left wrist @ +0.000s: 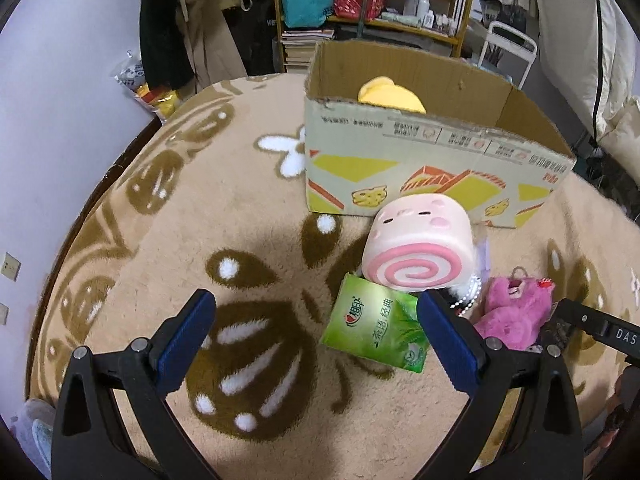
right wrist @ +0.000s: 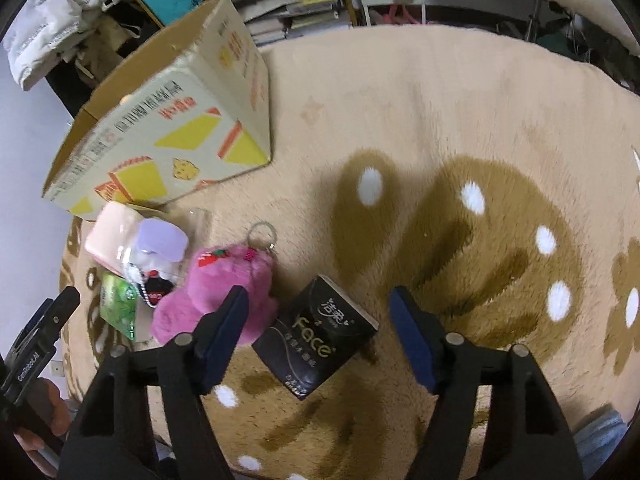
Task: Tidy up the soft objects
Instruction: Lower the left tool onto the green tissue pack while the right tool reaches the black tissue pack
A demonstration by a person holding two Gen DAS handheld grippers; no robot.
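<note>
The black tissue pack [right wrist: 316, 336] looks light and squashy; it is best pinched across its middle. The right gripper [right wrist: 320, 312] is held open around it, nothing pressed. The left gripper [left wrist: 316, 332] is open and empty.

The right tool [right wrist: 320, 320] hangs over the tan rug [right wrist: 440, 100], jaws apart, with the black "Face" tissue pack [right wrist: 316, 340] lying between them, untouched; just left lies a pink plush keychain [right wrist: 224, 284]; farther left a pink roll toy [right wrist: 112, 232]; beyond, a cardboard box [right wrist: 168, 120].
</note>
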